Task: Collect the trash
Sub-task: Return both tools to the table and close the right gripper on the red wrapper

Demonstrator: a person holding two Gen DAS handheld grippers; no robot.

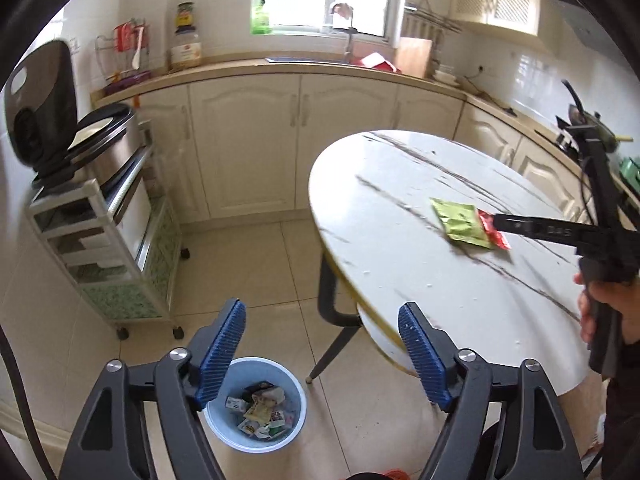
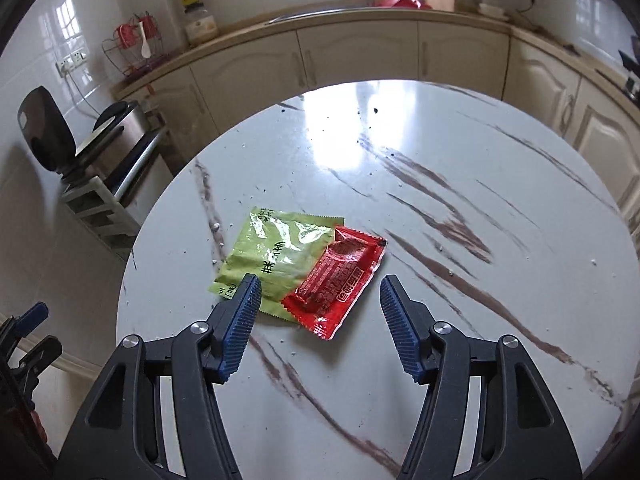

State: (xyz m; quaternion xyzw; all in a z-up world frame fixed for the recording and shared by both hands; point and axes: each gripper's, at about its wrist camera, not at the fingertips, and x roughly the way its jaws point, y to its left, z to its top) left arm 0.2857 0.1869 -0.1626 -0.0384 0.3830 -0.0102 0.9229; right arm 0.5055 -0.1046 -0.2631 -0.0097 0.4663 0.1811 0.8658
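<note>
A green wrapper (image 2: 276,256) and a red wrapper (image 2: 336,280) lie overlapping on the round marble table (image 2: 400,184). My right gripper (image 2: 320,292) is open and empty, its fingers either side of the red wrapper, just above it. In the left wrist view the green wrapper (image 1: 460,220) and red wrapper (image 1: 494,232) lie under the right gripper's tip (image 1: 498,222). My left gripper (image 1: 322,320) is open and empty, held off the table's left edge above a light blue trash bin (image 1: 256,404) on the floor holding several wrappers.
The table's edge (image 1: 320,216) and dark legs (image 1: 332,304) are right of the bin. A wheeled drawer cart (image 1: 108,256) with appliances stands at left. Cream kitchen cabinets (image 1: 248,140) line the back and right walls. The floor is tiled.
</note>
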